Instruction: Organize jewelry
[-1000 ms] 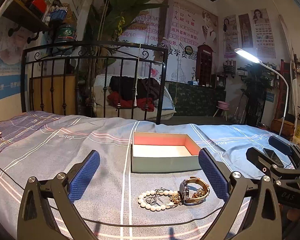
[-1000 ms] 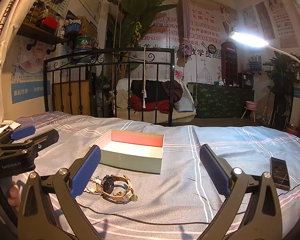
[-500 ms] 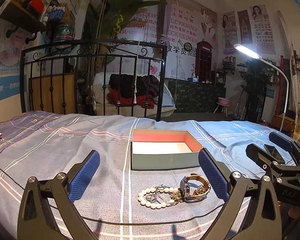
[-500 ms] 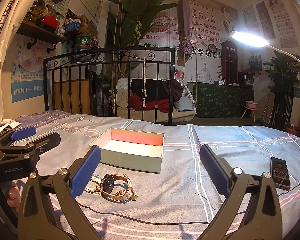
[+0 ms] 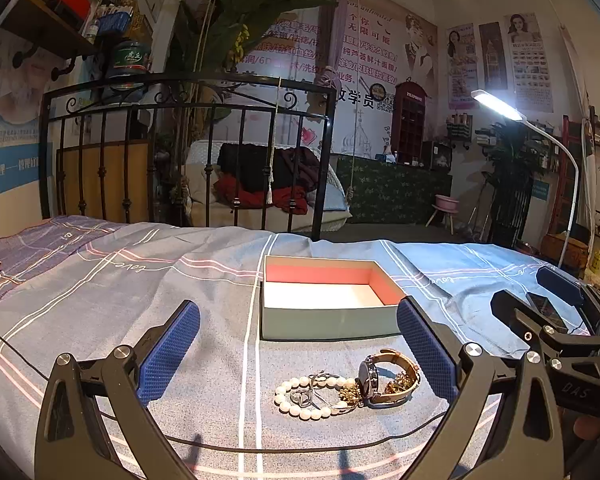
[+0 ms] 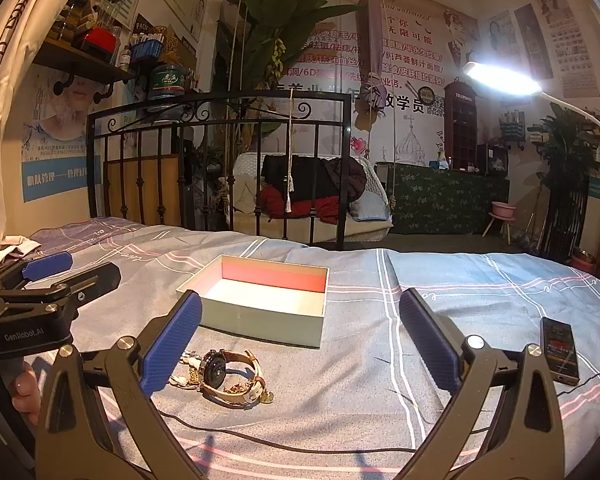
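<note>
A small heap of jewelry is seen on the striped bedspread [image 5: 100,304], just in front of the open box [image 5: 324,304]: a wristwatch [image 5: 384,376] with a tan strap, a pearl bracelet [image 5: 300,396] touching it on one side, and some gold charms tangled between the two. The box interior appears empty. The heap is stretched roughly parallel to the near wall of the box, with the pearls toward the left and the watch toward the right.

In the left wrist view the heap is placed ahead of the left gripper [image 5: 300,352], between the lines of its two pads and shifted toward the right pad, so a short forward reach would probably bring the jaws around it. In the right wrist view the watch [image 6: 232,372] is found low and to the left, beside the left pad of the right gripper [image 6: 300,344], and the pearls are mostly hidden behind that pad. The left gripper is therefore judged the better aligned. Both grippers are spread wide with nothing held between the pads.

A dark handheld device [image 6: 560,352] lies well apart on the right.
</note>
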The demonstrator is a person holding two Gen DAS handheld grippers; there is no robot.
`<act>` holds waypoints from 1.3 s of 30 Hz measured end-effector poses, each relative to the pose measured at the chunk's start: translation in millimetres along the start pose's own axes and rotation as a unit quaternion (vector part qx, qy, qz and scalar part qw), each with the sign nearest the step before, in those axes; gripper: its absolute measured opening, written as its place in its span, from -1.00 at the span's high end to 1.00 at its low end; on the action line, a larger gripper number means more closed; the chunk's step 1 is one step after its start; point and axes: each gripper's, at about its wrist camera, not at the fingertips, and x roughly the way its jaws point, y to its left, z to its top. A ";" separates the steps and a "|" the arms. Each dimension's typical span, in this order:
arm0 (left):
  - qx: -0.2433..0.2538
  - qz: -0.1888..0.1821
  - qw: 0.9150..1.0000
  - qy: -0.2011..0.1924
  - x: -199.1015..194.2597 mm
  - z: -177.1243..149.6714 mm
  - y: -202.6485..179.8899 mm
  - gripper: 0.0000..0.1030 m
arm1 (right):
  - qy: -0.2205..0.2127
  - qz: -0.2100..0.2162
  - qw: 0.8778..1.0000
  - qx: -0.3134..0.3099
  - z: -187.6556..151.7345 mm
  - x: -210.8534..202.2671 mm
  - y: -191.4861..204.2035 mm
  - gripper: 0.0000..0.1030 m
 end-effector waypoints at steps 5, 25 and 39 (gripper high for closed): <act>-0.005 -0.001 1.000 0.001 0.8 0.4 1.6 -0.87 | 0.002 0.000 1.000 -0.003 2.8 2.3 -0.2 -0.89; 0.022 -0.038 0.969 0.244 63.7 -25.5 14.4 -0.87 | 0.160 0.044 0.986 0.020 -18.1 72.1 -4.6 -0.26; 0.050 -0.067 0.953 0.291 94.3 -22.3 8.6 -0.28 | 0.228 0.095 0.969 0.019 -39.6 106.6 7.1 0.00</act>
